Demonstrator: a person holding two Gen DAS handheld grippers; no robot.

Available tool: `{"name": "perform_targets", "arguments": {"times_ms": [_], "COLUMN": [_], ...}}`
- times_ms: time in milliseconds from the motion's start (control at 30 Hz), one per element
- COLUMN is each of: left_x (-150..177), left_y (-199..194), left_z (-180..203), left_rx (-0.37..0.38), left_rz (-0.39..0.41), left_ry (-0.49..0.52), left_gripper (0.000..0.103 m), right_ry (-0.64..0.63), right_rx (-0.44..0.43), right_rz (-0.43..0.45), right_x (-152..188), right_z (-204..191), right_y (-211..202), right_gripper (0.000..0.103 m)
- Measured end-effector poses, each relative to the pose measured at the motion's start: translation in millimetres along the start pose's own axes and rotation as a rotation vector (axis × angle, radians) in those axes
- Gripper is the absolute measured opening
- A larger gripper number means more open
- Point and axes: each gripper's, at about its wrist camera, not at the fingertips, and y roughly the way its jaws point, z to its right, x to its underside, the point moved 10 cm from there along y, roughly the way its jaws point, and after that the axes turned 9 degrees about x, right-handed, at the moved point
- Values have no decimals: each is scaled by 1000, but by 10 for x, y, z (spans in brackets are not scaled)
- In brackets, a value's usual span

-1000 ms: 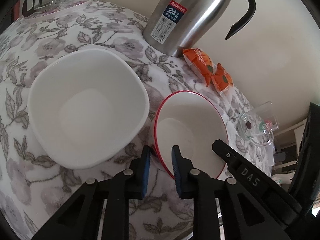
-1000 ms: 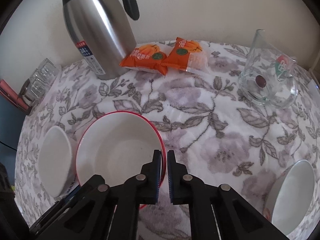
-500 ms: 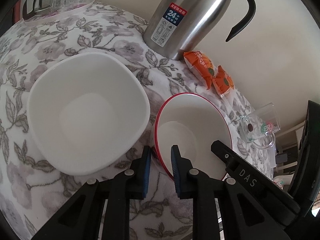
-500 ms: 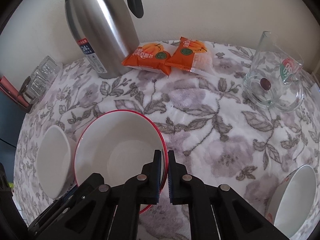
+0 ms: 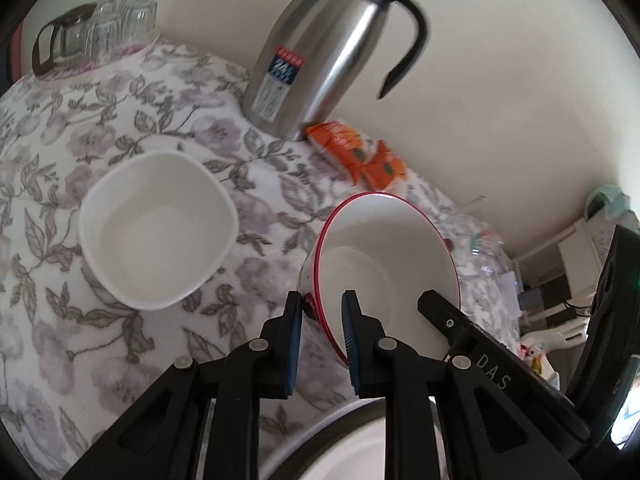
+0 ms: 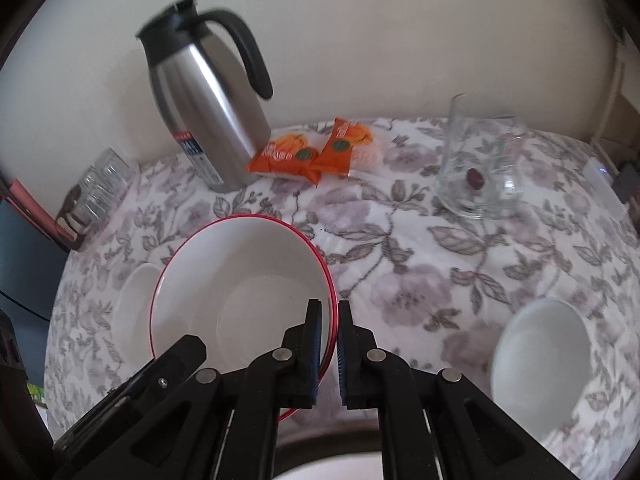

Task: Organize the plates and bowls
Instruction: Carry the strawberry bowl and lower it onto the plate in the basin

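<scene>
A white bowl with a red rim [image 5: 384, 252] [image 6: 240, 292] hangs tilted above the flowered tablecloth, held from two sides. My left gripper [image 5: 322, 312] is shut on its near left rim. On the opposite rim my right gripper [image 6: 329, 320] is shut too. A square white bowl [image 5: 156, 224] [image 6: 134, 304] rests on the cloth to the left of the lifted one. A small round white bowl [image 6: 540, 356] sits at the right. Below the grippers a dark-rimmed white plate [image 5: 348, 448] [image 6: 332, 464] shows at the bottom edge.
A steel thermos jug [image 5: 320, 52] [image 6: 208, 112] stands at the back by the wall, with two orange snack packets [image 6: 316, 152] next to it. A glass mug [image 6: 476, 160] stands at the back right. Upturned glasses on a tray [image 5: 96, 28] sit at the far left.
Both grippers have risen with the red-rimmed bowl, which has left the cloth and tilted. The square bowl and the table now look farther away, and a dark-rimmed plate has come into view below.
</scene>
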Motion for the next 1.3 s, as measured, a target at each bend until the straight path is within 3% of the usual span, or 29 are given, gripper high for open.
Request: {"name": "perform_targets", "arguments": {"times_ms": [300,633,1300], "left_x": [167,517,1116], "left_y": [-439,-752,-680], "left_z": [341,489,613], "left_rx": [52,92,36], "left_rz": [19,24,-83], "left_ry": [61,101,195], "left_gripper": [21,21,21], "right_ry": [56,100,158], "right_rx": [-14,-44,-56], "right_rz": [49,91,58], "right_x": [204,586,1171], "right_z": [191,372,765], "right_y": [-604,-968,-1002], "right_gripper": [9,10,12]}}
